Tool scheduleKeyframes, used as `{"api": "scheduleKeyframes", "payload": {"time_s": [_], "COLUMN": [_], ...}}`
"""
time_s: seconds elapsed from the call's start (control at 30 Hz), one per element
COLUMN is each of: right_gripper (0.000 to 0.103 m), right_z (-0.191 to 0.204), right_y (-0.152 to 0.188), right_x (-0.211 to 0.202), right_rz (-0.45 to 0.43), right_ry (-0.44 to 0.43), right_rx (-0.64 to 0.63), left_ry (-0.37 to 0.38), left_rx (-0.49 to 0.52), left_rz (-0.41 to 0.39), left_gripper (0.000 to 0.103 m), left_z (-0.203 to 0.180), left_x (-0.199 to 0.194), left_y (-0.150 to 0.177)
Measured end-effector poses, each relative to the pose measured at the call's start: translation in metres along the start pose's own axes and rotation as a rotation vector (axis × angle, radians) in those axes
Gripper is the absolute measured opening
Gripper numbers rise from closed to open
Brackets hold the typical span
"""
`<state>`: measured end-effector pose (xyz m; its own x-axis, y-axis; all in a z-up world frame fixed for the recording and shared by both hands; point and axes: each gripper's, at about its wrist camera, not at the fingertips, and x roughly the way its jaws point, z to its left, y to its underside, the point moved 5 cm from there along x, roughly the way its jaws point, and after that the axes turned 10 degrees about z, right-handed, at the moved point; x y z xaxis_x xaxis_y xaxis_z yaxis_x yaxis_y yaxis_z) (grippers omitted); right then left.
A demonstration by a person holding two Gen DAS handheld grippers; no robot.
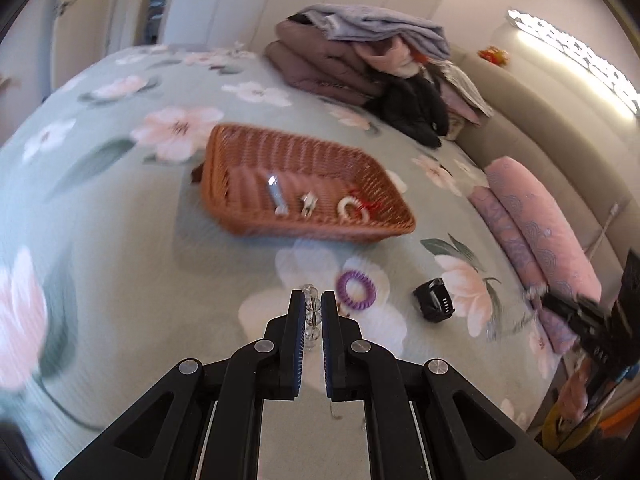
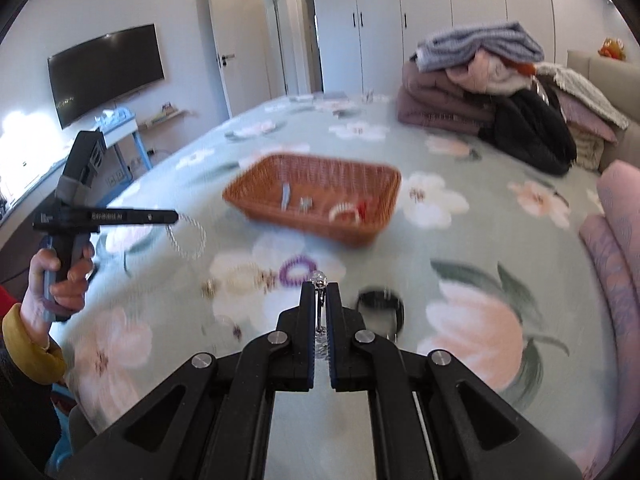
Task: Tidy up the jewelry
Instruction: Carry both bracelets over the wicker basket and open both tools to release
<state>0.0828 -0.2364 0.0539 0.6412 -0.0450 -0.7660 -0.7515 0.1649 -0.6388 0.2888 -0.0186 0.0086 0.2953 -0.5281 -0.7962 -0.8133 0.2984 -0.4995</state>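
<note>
In the left wrist view my left gripper (image 1: 312, 297) is shut on a clear bead bracelet (image 1: 311, 314), lifted above the floral bedspread. The right wrist view shows that bracelet (image 2: 188, 240) dangling from the left gripper (image 2: 176, 216). My right gripper (image 2: 320, 286) is shut on a thin metal pin with a sparkly crystal head (image 2: 320, 279). The brown wicker basket (image 1: 248, 216) (image 2: 256, 204) lies ahead of both; it holds a silver clip (image 1: 277, 197), a small silver piece (image 1: 308, 202) and a white bead ring with red tassel (image 1: 353, 209). A purple coil hair tie (image 1: 356, 290) (image 2: 298, 272) and a black watch (image 1: 434, 300) (image 2: 380, 305) lie on the bed.
A blurred pale beaded piece (image 2: 240, 280) lies left of the hair tie. Folded blankets and clothes (image 2: 480, 92) are piled at the far side, pink pillows (image 1: 536, 216) on the right. A hand in a yellow cuff (image 2: 60, 280) grips the left tool.
</note>
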Motion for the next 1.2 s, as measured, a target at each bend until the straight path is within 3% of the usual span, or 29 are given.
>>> {"api": "scheduleKeyframes", "payload": {"time_s": [0.07,0.17,0.3,0.43,0.5,0.57,0.67,0.77,0.93,1.2], "right_gripper": [0.007,0.007,0.007,0.007,0.007,0.007,0.007,0.007,0.007,0.007], "right_z": [0.004,0.007,0.012,0.014,0.016,0.018,0.018,0.013,-0.006,-0.031], "right_y": [-0.018,-0.045,-0.082,-0.114,-0.129,-0.140,-0.157,-0.171,-0.190,-0.188], "right_x": [0.002,0.014,0.030,0.057,0.074,0.090,0.121,0.148,0.183,0.232], "right_rz": [-0.024,0.008,0.006,0.007,0.010,0.001,-0.012,-0.011,0.039,0.135], "right_ry": [0.025,0.020,0.045,0.010,-0.006,0.005,0.019,0.016,-0.003,0.001], "right_rx": [-0.010,0.009,-0.003,0.007,0.009,0.006,0.015,0.062,0.150,0.226], "left_ry": [0.005,0.039,0.087,0.102,0.068,0.090,-0.027,-0.005,-0.059,-0.074], "left_rx": [0.047,0.089,0.090,0.081,0.069,0.013,0.007,-0.018,-0.010,-0.015], "left_rz": [-0.003,-0.031,-0.004,0.008,-0.015,-0.005,-0.039,-0.023,0.027,0.078], "left_gripper": [0.008,0.008,0.008,0.008,0.008,0.008,0.008,0.008,0.008,0.008], "left_z": [-0.004,-0.007,0.000,0.005,0.008,0.014,0.017,0.012,0.005,0.007], "left_x": [-0.006,-0.012,-0.002,0.012,0.021,0.035,0.056,0.080,0.120,0.164], "left_y": [-0.014,-0.046,-0.083,-0.112,-0.125,-0.136,-0.149,-0.158,-0.168,-0.172]}}
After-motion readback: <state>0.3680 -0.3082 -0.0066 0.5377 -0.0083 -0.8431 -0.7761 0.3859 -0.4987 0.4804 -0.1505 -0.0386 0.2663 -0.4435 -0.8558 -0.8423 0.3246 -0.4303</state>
